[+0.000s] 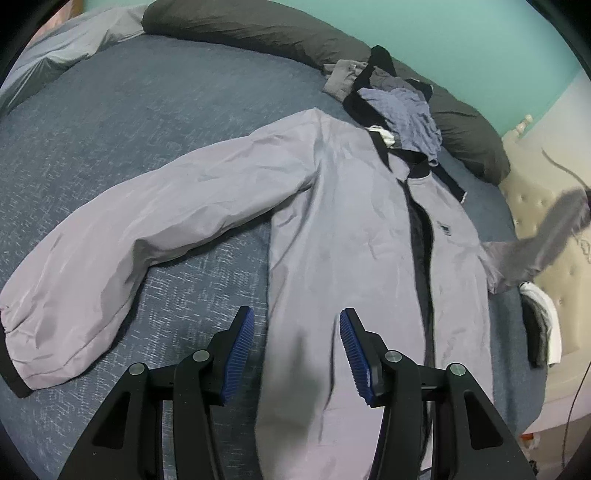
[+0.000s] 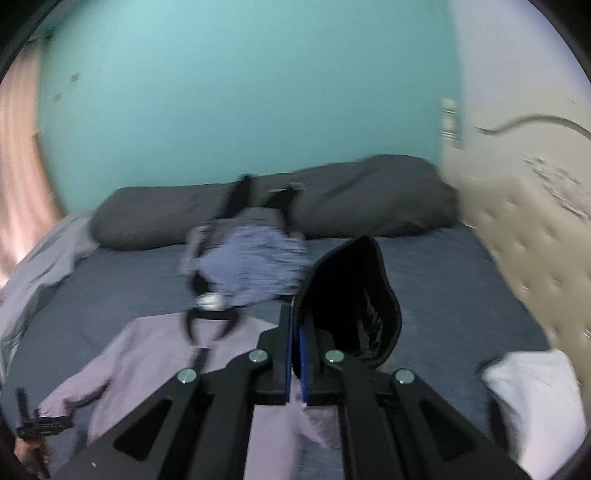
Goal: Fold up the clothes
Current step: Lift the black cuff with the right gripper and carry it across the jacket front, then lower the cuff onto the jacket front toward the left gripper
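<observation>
A lilac-grey jacket [image 1: 332, 229] with black cuffs and collar lies face up and unzipped on the blue bedspread [image 1: 147, 110]. One sleeve [image 1: 129, 221] stretches out flat to the left. My left gripper [image 1: 295, 312] hangs open just above the jacket's lower front, nothing between its blue pads [image 1: 242, 350]. The other sleeve [image 1: 554, 232] is lifted off the bed at the right, blurred. In the right wrist view my right gripper [image 2: 295, 314] is shut on that sleeve near its black cuff [image 2: 354, 295], and lilac cloth [image 2: 310, 421] hangs below the fingers.
A pile of clothes [image 1: 402, 110] lies past the jacket's collar, against a long dark grey pillow [image 1: 258, 33]. A beige tufted headboard [image 1: 546, 206] runs along the right, with folded white and dark items [image 1: 543, 325] at the bed's edge. A pale blanket [image 1: 55, 55] lies far left.
</observation>
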Available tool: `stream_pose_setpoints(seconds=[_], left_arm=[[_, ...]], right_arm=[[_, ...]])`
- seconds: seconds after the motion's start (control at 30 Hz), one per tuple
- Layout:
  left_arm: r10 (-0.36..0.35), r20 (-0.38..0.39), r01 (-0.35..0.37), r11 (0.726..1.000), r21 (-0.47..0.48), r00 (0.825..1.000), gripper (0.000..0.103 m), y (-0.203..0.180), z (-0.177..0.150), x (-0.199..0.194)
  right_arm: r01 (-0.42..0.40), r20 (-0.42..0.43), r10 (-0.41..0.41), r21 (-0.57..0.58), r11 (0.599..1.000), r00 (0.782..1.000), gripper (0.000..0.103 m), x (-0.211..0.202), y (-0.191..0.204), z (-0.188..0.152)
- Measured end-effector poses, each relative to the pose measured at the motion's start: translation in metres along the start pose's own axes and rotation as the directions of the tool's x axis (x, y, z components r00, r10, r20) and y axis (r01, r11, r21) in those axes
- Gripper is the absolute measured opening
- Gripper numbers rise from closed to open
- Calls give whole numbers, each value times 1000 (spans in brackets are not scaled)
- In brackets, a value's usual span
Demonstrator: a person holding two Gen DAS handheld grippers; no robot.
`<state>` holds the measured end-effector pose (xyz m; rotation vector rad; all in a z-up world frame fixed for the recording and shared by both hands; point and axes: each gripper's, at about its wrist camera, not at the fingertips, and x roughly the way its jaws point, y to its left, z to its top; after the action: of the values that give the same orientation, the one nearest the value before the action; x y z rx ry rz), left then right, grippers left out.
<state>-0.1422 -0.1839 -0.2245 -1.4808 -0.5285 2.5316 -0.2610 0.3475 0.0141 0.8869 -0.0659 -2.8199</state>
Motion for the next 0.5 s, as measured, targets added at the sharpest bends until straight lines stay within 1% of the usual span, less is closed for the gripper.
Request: stream_pose_setpoints(seconds=[0.07,0.13,0.2,0.27,0.33,0.5], left_arm=[[-12,3,12,1000,-1,1000,52,-1,-1,-1],[-20,4,20,1000,0,1000,53,-2,-2,-3],[-24,6,24,1000,-4,1000,53,1,-3,-4],[-27,8,27,1000,-9,1000,54,4,-4,-6],[-35,15,35,999,-19,999,54,8,-6,-7],[-46,33,47,998,-44,998,55,19,-8,-10]], right_arm=[[-66,-12,65,-38,997,998,3,10,43,2],[-142,-36,139,-75,987,990,3,21,90,-2],[-217,-69,211,-110,970,975,3,32,136,-11],[-289,-120,273,-146,946,954,3,44,181,-27],[-345,-181,314,-176,922,932,3,57,219,-51],[-439,-322,360,-216,872,875,3,89,282,-124]])
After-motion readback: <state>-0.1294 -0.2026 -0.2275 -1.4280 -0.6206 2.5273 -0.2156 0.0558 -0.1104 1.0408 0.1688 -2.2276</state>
